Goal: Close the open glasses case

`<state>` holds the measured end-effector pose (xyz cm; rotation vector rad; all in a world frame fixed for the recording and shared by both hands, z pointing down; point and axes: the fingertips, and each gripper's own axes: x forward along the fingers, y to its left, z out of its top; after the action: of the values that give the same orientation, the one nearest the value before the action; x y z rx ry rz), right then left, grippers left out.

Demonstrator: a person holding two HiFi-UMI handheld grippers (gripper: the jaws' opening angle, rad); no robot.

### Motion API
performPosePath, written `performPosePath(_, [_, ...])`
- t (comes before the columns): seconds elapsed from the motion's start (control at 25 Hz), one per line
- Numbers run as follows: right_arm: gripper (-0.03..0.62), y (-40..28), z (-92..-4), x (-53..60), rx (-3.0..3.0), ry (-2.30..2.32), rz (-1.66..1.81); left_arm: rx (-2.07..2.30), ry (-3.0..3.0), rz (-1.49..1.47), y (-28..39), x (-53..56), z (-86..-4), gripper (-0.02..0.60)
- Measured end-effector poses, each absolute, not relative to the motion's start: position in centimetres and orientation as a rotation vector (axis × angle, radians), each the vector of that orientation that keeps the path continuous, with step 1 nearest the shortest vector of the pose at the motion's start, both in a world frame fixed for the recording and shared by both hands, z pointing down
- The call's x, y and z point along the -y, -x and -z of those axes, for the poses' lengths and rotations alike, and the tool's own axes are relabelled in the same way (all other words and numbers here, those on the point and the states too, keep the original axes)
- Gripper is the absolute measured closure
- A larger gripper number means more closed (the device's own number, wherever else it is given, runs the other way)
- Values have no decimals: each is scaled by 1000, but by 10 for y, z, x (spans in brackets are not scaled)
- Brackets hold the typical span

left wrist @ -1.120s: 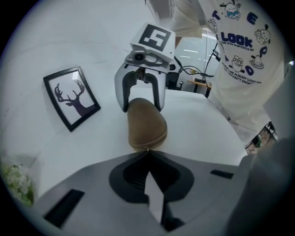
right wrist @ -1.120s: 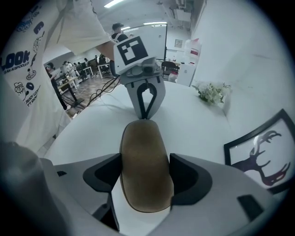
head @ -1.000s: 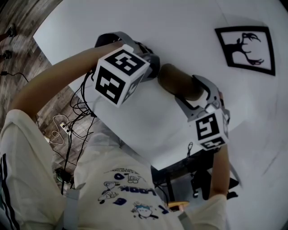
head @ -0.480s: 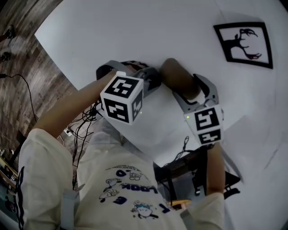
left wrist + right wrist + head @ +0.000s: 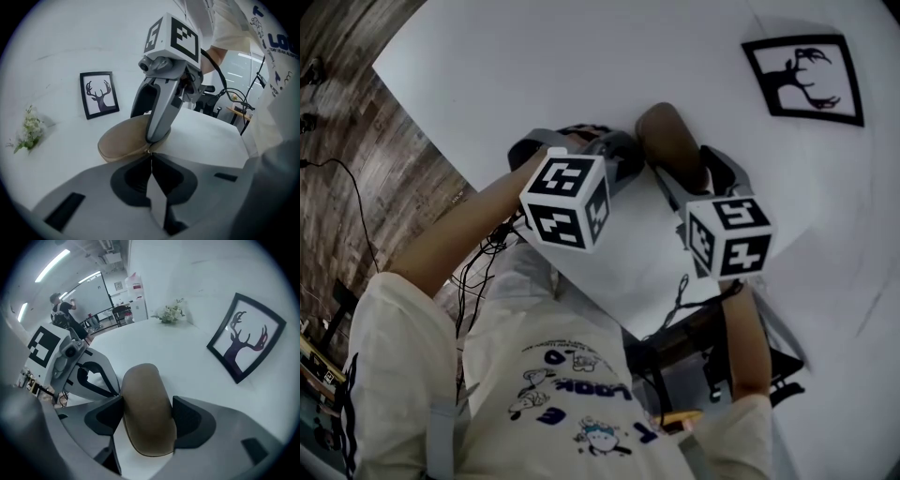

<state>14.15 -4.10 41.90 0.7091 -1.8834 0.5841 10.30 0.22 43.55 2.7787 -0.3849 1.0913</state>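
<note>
White tabletop [image 5: 487, 66] supports all items. My right gripper [image 5: 147, 416] clamps the tan glasses case [image 5: 143, 394] across its width, with one pad on each side. The case rests on the table with its lid down. My left gripper [image 5: 151, 157] has its jaws fully together. Its tips are at the case's edge, at 9 o'clock of the case in the head view. Framed deer picture [image 5: 806, 80] lies at 2 o'clock, well apart.

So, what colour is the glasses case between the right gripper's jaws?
The glasses case is plain tan brown; the right gripper view shows it best.
</note>
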Motion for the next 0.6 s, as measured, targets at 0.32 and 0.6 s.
performPosePath(0.32, [277,-138,-421,38,1812,-783,-629,493,-2745,-1039,-106,-8,-437,578])
performPosePath(0.6, [278,-135,-422,38,1771,-897,-816,510,-2753,-981,-126,-27,-433,580])
